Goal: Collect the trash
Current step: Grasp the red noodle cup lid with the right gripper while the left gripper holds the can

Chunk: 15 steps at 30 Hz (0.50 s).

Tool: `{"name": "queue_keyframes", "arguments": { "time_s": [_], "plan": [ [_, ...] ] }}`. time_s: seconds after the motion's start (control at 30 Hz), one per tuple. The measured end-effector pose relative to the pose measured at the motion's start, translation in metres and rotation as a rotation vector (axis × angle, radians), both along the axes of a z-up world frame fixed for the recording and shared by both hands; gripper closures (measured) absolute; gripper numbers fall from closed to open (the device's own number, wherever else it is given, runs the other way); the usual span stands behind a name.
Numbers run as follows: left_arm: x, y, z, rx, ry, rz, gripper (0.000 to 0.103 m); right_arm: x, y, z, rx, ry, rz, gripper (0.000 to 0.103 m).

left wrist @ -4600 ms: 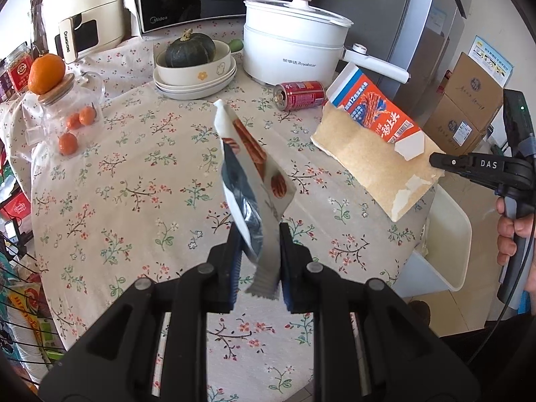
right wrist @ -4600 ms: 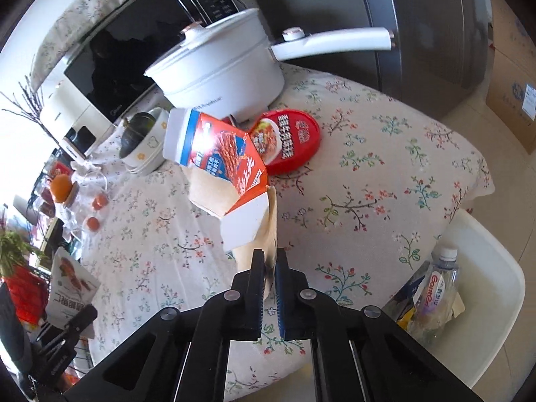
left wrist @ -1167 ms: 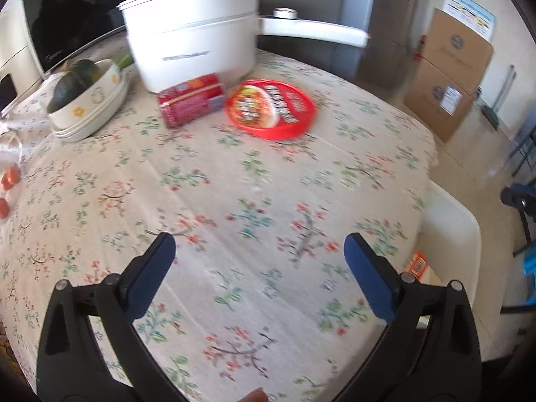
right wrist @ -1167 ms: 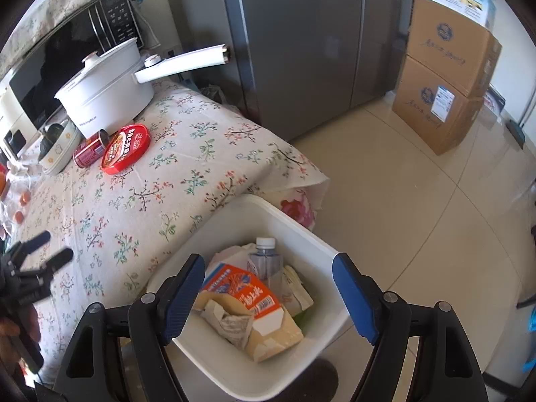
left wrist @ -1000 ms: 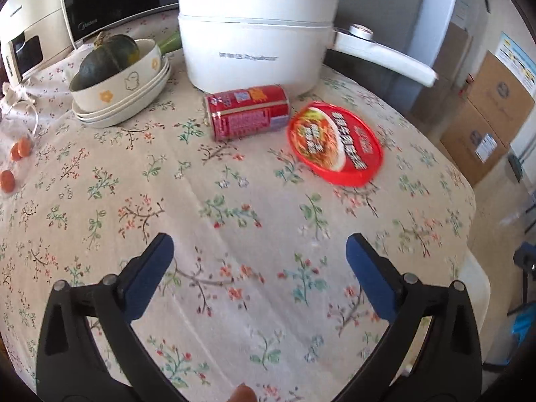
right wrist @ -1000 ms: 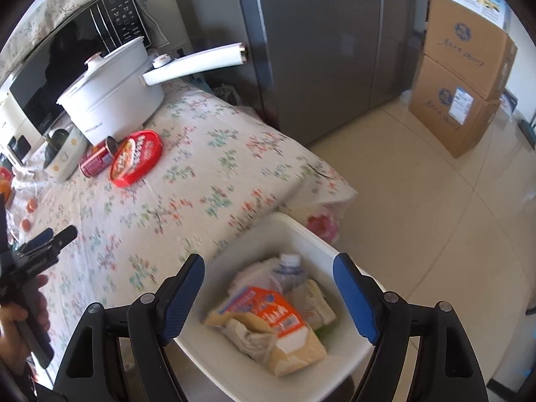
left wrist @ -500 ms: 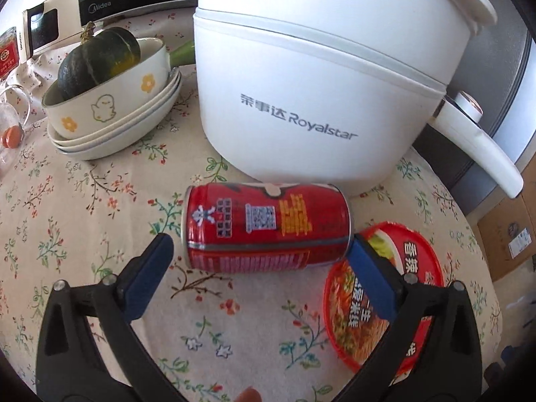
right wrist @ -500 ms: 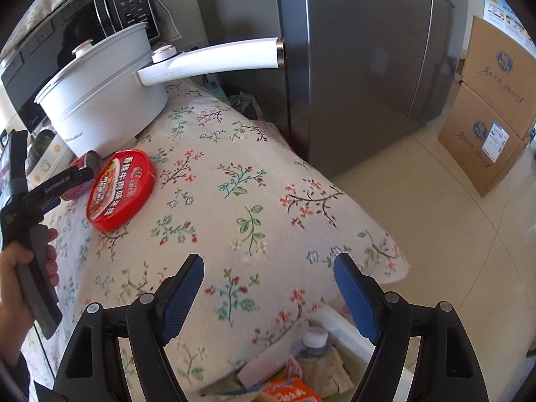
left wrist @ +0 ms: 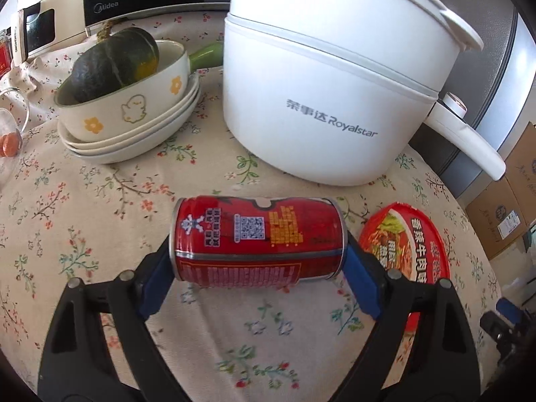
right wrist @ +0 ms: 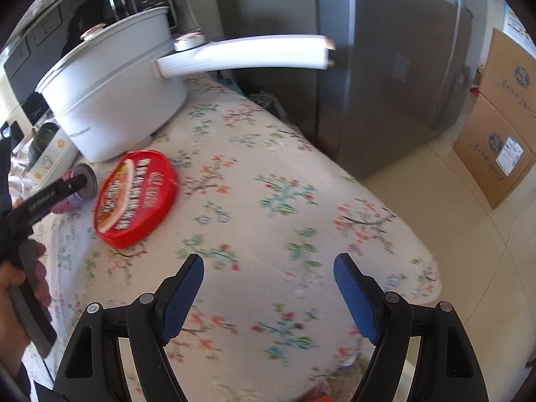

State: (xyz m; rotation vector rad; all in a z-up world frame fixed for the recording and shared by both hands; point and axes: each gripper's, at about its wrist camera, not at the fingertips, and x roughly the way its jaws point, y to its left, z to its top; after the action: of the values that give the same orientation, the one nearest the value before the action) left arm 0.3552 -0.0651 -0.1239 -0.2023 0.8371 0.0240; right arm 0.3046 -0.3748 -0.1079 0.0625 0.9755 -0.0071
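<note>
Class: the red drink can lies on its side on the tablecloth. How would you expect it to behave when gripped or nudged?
The red can lies on its curved side, so a nudge would probably roll it. The left tool is closing on its two flat ends, likely a firmer hold. If empty, its thin wall may dent.

The white pot (left wrist: 328,100) stands close behind the red can (left wrist: 258,239), blocking that side. The noodle lid (left wrist: 407,251) crowds the pot's front right; bare tablecloth (right wrist: 284,201) beyond it lies open.
</note>
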Motion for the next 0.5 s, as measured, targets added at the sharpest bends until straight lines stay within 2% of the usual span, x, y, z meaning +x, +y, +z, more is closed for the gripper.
{"name": "queue_keyframes", "arguments": {
  "time_s": [0.2, 0.33, 0.5],
  "plan": [
    [-0.048, 0.037, 0.01, 0.069, -0.044, -0.058, 0.013, 0.015, 0.039, -0.002, 0.081, -0.008, 0.016, 0.022],
    [-0.072, 0.062, 0.009, 0.056, -0.034, -0.061, 0.013, 0.023, 0.057, -0.011, 0.116, -0.007, -0.01, 0.023],
    [-0.09, 0.087, 0.003, 0.028, -0.016, -0.048, 0.013, 0.032, 0.078, -0.022, 0.154, -0.016, -0.031, 0.03]
  ]
}}
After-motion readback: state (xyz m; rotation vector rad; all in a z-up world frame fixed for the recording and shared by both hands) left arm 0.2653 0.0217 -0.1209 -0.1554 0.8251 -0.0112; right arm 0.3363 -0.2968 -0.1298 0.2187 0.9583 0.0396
